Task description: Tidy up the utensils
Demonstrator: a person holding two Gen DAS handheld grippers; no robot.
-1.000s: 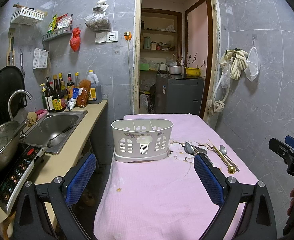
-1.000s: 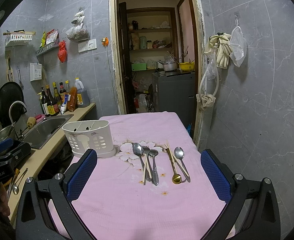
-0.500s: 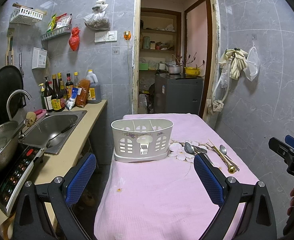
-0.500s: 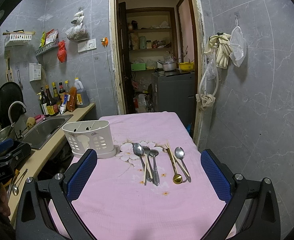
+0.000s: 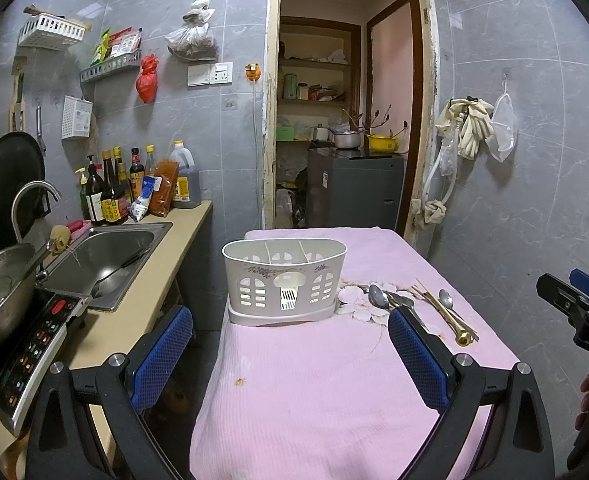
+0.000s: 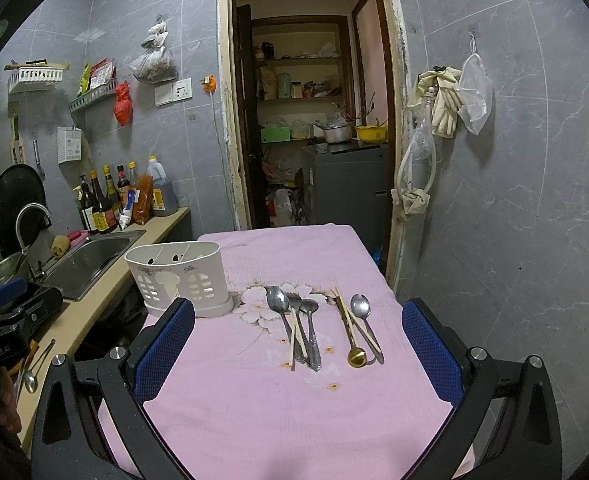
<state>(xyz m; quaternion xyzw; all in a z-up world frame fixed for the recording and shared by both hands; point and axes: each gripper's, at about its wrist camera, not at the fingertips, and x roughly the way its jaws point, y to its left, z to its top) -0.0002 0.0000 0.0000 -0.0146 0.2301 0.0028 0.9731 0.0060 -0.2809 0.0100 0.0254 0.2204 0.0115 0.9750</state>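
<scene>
1. Since both claws hang released and empty above the near edge of the pink cloth (image 6: 294,412), nothing seems sorted yet: the right gripper (image 6: 298,344) faces the utensils (image 6: 306,328) lying mid-cloth, the left gripper (image 5: 290,356) the white caddy (image 5: 284,276) near the left edge.
2. Next, judging by this, the right claw must descend and pinch one handle.
3. Legible writing: "GenRobot.AI" on the left gripper's body in the right wrist view; bottle labels are unreadable.
</scene>
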